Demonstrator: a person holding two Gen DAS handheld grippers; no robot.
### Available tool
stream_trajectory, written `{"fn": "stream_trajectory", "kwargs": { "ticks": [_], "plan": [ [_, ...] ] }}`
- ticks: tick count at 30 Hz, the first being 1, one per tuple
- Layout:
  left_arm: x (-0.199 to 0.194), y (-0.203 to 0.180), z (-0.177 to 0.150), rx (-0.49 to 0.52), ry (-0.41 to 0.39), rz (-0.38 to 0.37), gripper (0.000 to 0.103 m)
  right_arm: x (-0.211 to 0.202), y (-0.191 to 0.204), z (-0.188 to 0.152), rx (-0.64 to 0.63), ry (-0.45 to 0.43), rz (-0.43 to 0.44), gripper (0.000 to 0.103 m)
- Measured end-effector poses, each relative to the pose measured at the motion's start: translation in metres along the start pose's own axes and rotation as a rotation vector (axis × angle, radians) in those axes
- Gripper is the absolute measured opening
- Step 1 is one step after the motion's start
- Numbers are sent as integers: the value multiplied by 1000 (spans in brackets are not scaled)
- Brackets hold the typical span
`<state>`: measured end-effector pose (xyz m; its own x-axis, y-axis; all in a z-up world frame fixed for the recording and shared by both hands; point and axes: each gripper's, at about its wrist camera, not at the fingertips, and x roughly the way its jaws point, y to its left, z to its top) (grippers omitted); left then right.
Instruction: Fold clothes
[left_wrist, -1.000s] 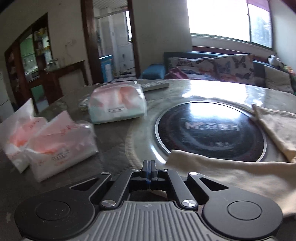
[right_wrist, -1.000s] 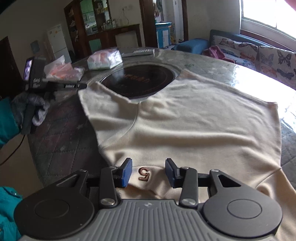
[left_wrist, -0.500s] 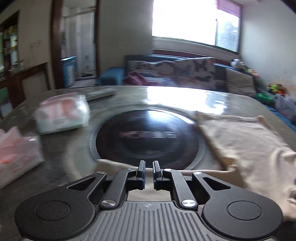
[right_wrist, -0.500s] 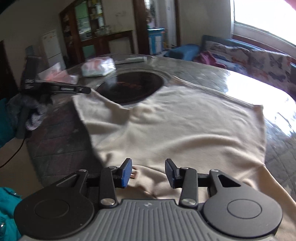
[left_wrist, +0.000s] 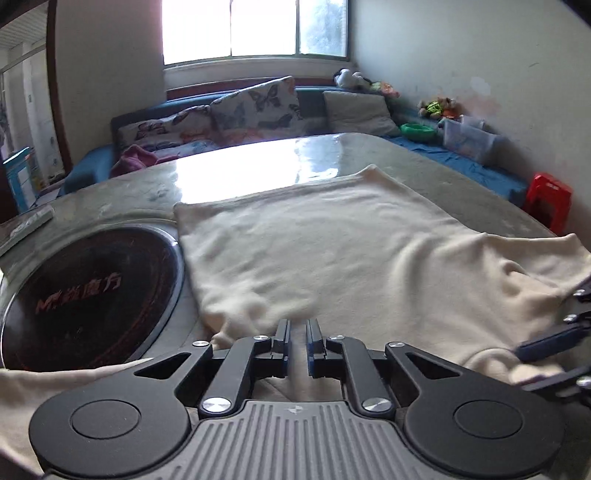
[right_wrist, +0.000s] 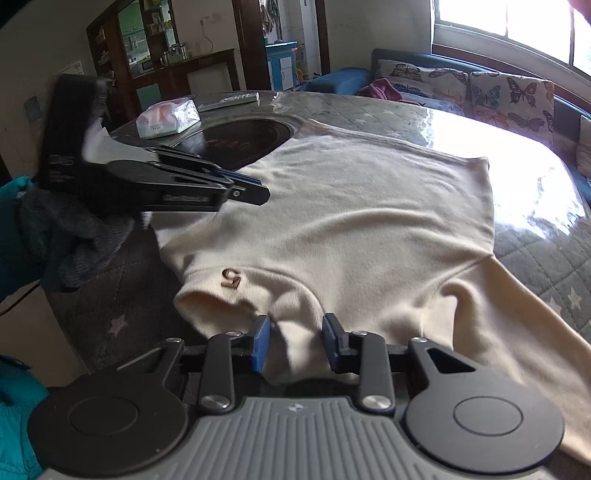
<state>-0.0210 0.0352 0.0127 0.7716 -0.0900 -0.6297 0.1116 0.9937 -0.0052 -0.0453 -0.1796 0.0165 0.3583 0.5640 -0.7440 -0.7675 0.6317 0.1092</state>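
One cream sweater (right_wrist: 354, 221) lies spread flat across the round table (right_wrist: 535, 236), its soft, slightly fuzzy knit rippled with shallow creases around the collar and shoulder. A small brown "5" mark (right_wrist: 231, 277) sits just below the collar on the near left, and one sleeve (right_wrist: 517, 314) trails off toward the near right. The far hem reaches toward the bright glare on the table, and the far left corner lies beside the single dark round hotplate (left_wrist: 88, 295) set into the tabletop. In the left wrist view the same garment fills the middle, with a strip of cream cloth (left_wrist: 44, 380) running across the near left below the hotplate. There are two grippers. The left gripper (left_wrist: 298, 341) has been opening slightly and now stands with only a narrow slit between its blue pads, over the near edge of the sweater; whether cloth is caught in that slit I cannot tell. The right gripper (right_wrist: 297, 343) has been closing and stands partly open, a fold of the collar lying between its pads (right_wrist: 261, 345), which do not visibly press on it. One pack of tissues (right_wrist: 168, 118) rests on the far left of the table. A sofa (left_wrist: 258, 110) with butterfly cushions runs along the far wall under the window.
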Motion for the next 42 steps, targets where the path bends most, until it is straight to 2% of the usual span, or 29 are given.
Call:
{"fn": "stream_trajectory", "kwargs": {
  "ticks": [5,10,14,17,22,26,28,30,32,37,42],
  "plan": [
    [-2,11,-2,-8,14,30,11,-14,-2,4,-1,-29,9,30],
    [-3,7,-3,-4,9,40,11,-9,-26,20,58,-91,-67,31],
    [-4,6,-2,1,12,53,12,8,-41,18,75,-59,-112,30],
    [-4,7,-3,9,12,53,12,5,-46,8,53,-41,-150,29],
    [-4,5,-1,31,24,52,12,-29,-56,-4,135,-115,-184,29],
    [-4,-1,5,35,33,43,15,-59,-82,-28,255,-149,-314,29],
    [-6,-10,9,53,23,22,16,-74,-104,-46,343,-147,-397,29],
    [-9,-23,14,72,7,-15,22,-85,-122,-63,407,-140,-493,30],
    [-11,-39,17,96,-2,-62,24,-93,-138,-77,470,-137,-553,30],
    [-10,-84,21,163,-8,-184,24,-104,-161,-102,568,-159,-641,31],
    [-5,-119,19,218,6,-266,24,-107,-170,-114,619,-168,-665,31]
  ]
}}
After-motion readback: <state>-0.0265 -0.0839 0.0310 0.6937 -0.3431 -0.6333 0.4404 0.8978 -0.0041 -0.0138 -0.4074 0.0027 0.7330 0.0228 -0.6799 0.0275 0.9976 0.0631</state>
